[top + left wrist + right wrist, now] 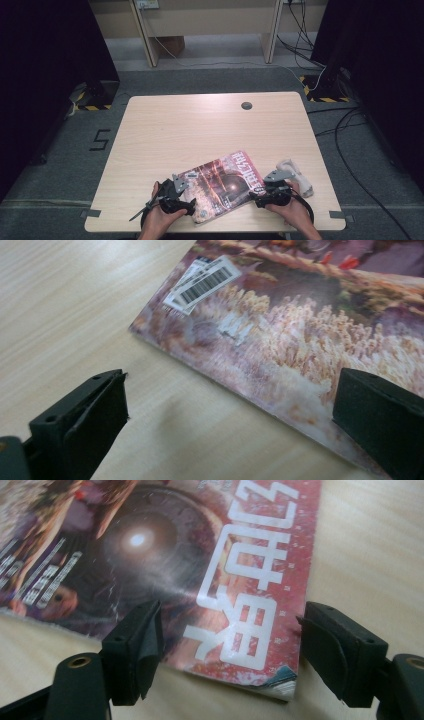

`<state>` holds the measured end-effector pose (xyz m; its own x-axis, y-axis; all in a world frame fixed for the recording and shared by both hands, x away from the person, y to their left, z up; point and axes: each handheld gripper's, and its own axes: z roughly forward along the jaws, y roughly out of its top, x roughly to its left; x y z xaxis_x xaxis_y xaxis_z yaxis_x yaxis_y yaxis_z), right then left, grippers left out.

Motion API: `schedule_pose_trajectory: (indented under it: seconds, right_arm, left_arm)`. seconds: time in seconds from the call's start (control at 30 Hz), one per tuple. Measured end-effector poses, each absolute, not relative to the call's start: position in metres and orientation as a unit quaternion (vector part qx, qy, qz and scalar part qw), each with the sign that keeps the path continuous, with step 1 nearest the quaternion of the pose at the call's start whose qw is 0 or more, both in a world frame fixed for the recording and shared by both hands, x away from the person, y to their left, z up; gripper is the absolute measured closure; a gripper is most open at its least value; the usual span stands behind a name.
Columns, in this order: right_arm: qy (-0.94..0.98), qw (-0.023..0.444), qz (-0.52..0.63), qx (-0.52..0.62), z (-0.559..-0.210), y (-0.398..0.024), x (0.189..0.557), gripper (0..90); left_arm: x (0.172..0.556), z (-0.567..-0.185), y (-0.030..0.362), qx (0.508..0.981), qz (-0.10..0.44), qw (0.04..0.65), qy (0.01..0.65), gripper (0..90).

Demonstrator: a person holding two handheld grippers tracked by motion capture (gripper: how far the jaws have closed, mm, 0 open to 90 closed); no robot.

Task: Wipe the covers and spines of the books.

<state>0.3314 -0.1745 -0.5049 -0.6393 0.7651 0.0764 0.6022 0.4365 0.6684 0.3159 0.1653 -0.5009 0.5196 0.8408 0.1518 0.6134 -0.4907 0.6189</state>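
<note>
Left claw at the worktop's 7 o'clock edge: jaws wide apart, nothing gripped, one over bare wood, the other over the magazine's barcode corner. Magazine lies flat near the 6 o'clock edge, cover up, skewed. Right claw at its 3 o'clock side: jaws spread wide, straddling the red title corner, pads not pressing. White object just beyond the right hand

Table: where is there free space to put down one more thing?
The far half of the table is bare wood, from the magazine up to the grommet. The near edge is crowded: magazine, left gripper, right gripper, white object.
</note>
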Motion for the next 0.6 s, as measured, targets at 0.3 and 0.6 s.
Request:
schedule_pose_trajectory:
  seconds: [0.3,0.6]
  right_arm:
    - [0.859,0.124,0.312,0.386,-0.503,-0.174,0.302,21.0]
    - [0.843,0.110,0.353,0.391,-0.500,-0.187,0.299,27.5]
  left_arm:
    - [0.338,-0.500,0.160,0.828,0.254,0.237,0.441,0.5]
    - [0.333,-0.497,0.163,0.827,0.211,0.281,0.440,15.6]
